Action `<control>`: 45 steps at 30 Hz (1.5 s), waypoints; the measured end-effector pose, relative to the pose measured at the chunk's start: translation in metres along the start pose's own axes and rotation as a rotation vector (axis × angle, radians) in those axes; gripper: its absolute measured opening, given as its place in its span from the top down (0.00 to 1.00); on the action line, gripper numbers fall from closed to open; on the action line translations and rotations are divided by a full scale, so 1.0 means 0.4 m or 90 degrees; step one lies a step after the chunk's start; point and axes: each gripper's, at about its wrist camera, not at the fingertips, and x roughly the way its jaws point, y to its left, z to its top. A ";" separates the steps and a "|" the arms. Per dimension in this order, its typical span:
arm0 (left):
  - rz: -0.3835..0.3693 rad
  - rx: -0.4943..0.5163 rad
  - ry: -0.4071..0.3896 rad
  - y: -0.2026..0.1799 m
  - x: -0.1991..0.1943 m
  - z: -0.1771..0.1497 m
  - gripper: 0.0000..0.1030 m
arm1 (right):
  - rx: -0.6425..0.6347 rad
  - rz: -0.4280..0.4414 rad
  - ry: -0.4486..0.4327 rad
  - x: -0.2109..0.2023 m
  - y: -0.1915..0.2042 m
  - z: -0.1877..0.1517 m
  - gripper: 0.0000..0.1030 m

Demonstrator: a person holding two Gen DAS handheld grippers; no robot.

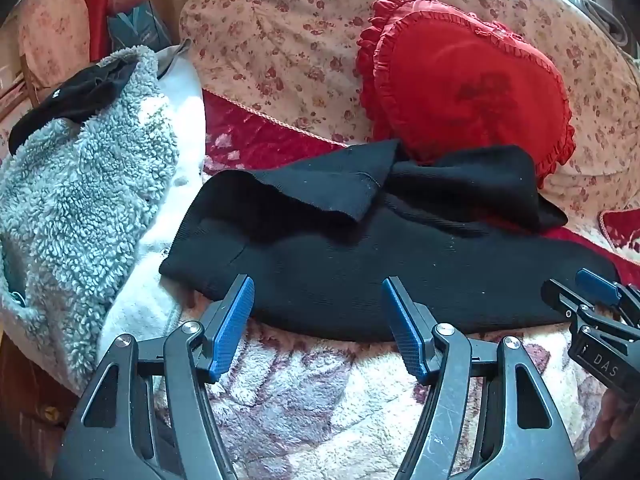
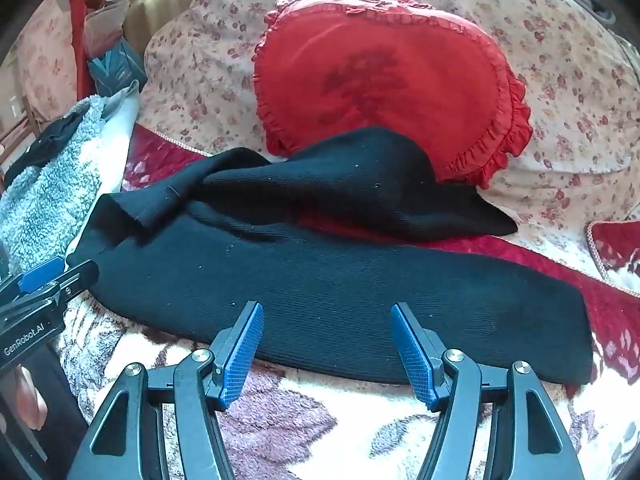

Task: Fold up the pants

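Note:
Black knit pants [image 1: 360, 276] lie across a fluffy floral blanket, also seen in the right wrist view [image 2: 340, 292]. One leg lies flat along the near side. The other leg is bunched and twisted behind it, against a red heart pillow. My left gripper [image 1: 318, 292] is open and empty, its fingertips at the near edge of the pants towards their left end. My right gripper [image 2: 326, 316] is open and empty, hovering over the near edge of the flat leg further right. Each gripper shows at the side of the other's view.
A red ruffled heart pillow [image 2: 384, 88] leans on a floral cushion [image 1: 288, 40] behind the pants. A grey fleece garment [image 1: 80, 208] with a black item on it lies at the left. The floral blanket [image 2: 320, 420] spreads in front.

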 end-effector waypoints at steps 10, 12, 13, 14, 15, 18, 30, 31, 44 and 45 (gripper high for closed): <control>0.008 0.002 0.011 0.014 0.030 0.006 0.36 | -0.012 0.003 0.007 0.018 0.011 0.007 0.37; 0.006 -0.002 0.015 0.018 0.036 0.007 0.36 | -0.003 0.000 0.010 0.032 0.024 0.012 0.37; 0.004 -0.003 0.016 0.019 0.039 0.007 0.36 | 0.000 0.000 0.011 0.033 0.023 0.013 0.37; 0.002 -0.003 0.016 0.019 0.041 0.008 0.36 | 0.001 0.001 0.011 0.034 0.024 0.013 0.37; 0.001 -0.004 0.016 0.018 0.041 0.006 0.36 | 0.002 0.001 0.011 0.034 0.024 0.014 0.37; -0.006 -0.009 0.018 0.021 0.046 0.007 0.36 | 0.001 0.002 0.011 0.034 0.030 0.016 0.37; -0.001 -0.004 0.030 0.010 0.082 0.018 0.36 | -0.012 -0.007 0.023 0.061 0.021 0.007 0.37; 0.000 -0.003 0.032 0.009 0.084 0.018 0.36 | -0.017 -0.014 0.025 0.064 0.020 0.007 0.37; 0.013 -0.006 0.047 0.003 0.140 0.045 0.36 | -0.005 -0.002 0.034 0.093 0.015 0.017 0.37; 0.015 -0.006 0.047 0.005 0.144 0.045 0.36 | -0.004 0.000 0.036 0.095 0.013 0.019 0.37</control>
